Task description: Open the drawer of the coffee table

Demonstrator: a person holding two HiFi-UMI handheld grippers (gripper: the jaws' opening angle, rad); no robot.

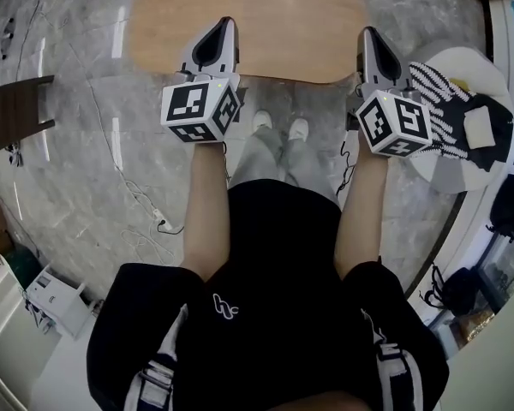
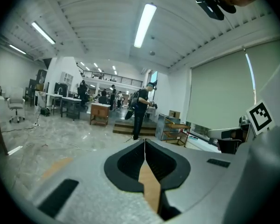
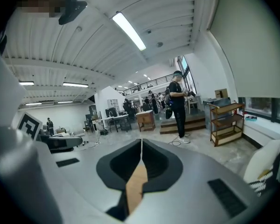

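Observation:
The coffee table (image 1: 265, 24) shows as an oval light-wood top at the upper middle of the head view; no drawer shows in any view. My left gripper (image 1: 225, 22) is shut and empty, its tip over the table's near left part. My right gripper (image 1: 370, 32) is shut and empty too, at the table's near right edge. In the left gripper view the jaws (image 2: 144, 141) meet in a thin line, with a strip of the tan table top (image 2: 150, 188) below them. The right gripper view shows its jaws (image 3: 141, 141) closed the same way above the wood (image 3: 135, 185).
A white round seat with a striped cloth (image 1: 463, 110) stands right of the table, a dark brown stool (image 1: 17, 110) at the left. Cables (image 1: 128, 178) run over the marble floor, and a white box (image 1: 56, 298) sits lower left. A person (image 2: 141, 108) stands far ahead near a wooden shelf (image 3: 226, 120).

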